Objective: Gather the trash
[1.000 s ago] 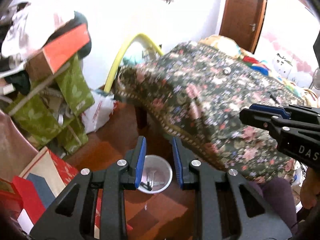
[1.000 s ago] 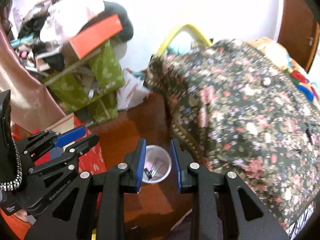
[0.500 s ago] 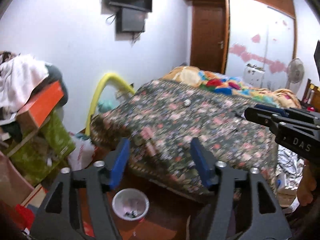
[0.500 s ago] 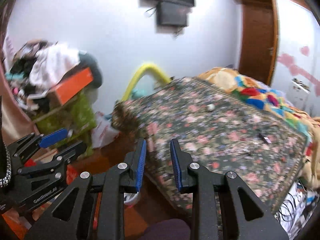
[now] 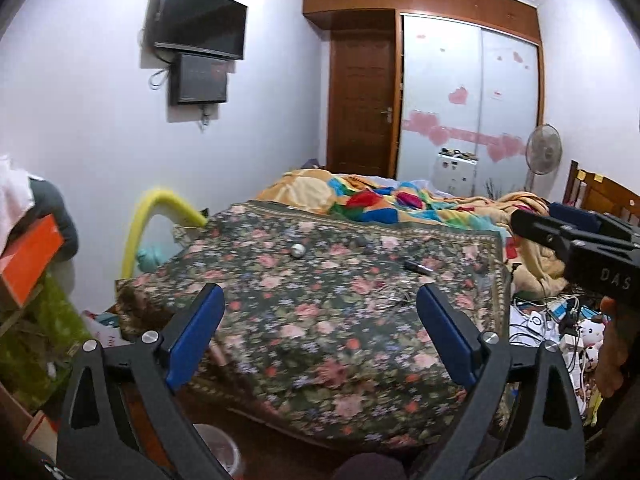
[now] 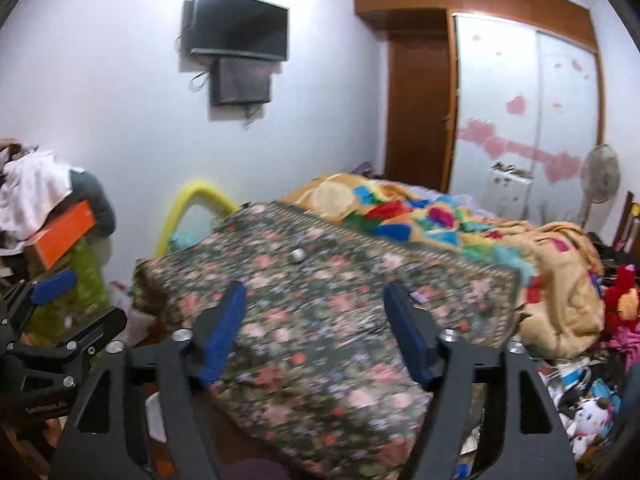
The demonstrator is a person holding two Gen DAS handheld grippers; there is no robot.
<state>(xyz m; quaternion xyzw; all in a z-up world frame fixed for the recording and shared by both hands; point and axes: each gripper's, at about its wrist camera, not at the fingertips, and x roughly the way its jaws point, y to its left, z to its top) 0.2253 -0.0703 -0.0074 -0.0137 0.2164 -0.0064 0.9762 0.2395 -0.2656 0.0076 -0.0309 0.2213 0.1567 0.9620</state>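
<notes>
The left claw [image 5: 320, 334] is opening, its blue pads wide apart with nothing between them, and it points over a bed [image 5: 460, 216] covered by a dark flowered blanket [image 5: 320, 320]. On the blanket lie a small crumpled foil ball [image 5: 298, 250], a dark pen-like thing [image 5: 416, 267] and some thin clear wrapping [image 5: 390, 300]. A white bin [image 5: 220, 450] stands on the floor below. The right claw [image 5: 576, 232] enters from the right edge.

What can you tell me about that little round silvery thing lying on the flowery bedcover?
The small ball looks like crumpled foil: silvery-grey, roundish, with a dull shine. It lies alone on the dark floral bedspread, near its far edge, short of the bright patchwork blanket. Only the cloth beneath touches it. Neither gripper is near it. Finer detail is too small to tell.
</notes>
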